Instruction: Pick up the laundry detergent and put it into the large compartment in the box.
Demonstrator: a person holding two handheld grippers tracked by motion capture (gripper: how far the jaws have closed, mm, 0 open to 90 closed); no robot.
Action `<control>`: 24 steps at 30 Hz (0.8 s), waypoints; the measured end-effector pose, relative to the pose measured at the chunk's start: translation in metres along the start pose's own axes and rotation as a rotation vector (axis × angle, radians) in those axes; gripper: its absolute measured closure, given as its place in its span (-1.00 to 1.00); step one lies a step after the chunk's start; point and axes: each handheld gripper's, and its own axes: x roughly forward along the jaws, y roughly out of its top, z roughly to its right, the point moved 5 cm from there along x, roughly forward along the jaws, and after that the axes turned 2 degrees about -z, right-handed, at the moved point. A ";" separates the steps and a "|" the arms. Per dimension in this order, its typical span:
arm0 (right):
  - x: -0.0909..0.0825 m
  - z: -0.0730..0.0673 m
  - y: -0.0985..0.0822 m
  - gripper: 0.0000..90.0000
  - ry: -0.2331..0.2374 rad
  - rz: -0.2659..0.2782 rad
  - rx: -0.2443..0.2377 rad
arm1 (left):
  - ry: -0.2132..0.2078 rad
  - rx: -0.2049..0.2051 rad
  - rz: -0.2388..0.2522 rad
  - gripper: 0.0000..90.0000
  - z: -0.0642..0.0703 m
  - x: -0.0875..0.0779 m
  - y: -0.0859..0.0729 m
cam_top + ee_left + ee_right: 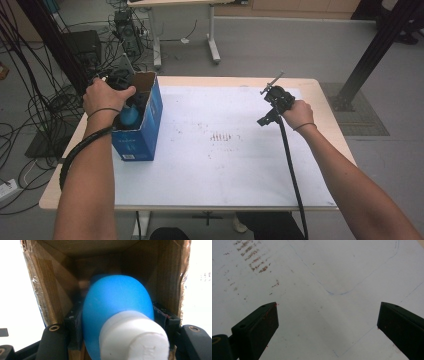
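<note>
The left gripper (pixel 117 325) clamps a blue bottle (pixel 117 305) with a white cap (pixel 133 337), its jaws pressing both sides. Beyond them, the bottle sits inside the open cardboard box (pixel 50 290). The step looks like moving the bottle through the box opening, which calls for clearing the walls. Well apart, the right gripper (pixel 327 322) hangs open and empty over the white table (pixel 324 270).

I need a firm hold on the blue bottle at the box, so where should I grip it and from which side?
Grip the blue bottle across its rounded body, just behind the white cap, coming from the cap end. The left gripper clamps it there, one jaw on each side, at the mouth of the box.
</note>
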 end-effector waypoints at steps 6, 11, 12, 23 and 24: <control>0.000 0.000 0.000 -0.92 0.004 -0.002 0.005 | 0.001 -0.001 -0.002 -0.16 0.000 0.000 0.000; 0.001 -0.001 0.000 -0.92 0.005 -0.001 0.003 | -0.002 -0.004 0.000 -0.16 0.000 0.000 0.000; 0.001 -0.001 0.000 -0.92 0.005 -0.002 0.003 | -0.001 -0.002 0.001 -0.16 0.000 0.000 -0.001; 0.000 -0.001 0.000 -0.92 0.005 0.004 0.002 | -0.001 -0.004 0.000 -0.16 0.000 0.000 -0.001; 0.000 -0.001 0.000 -0.92 0.005 0.003 0.002 | -0.001 -0.005 0.000 -0.16 0.000 0.000 -0.001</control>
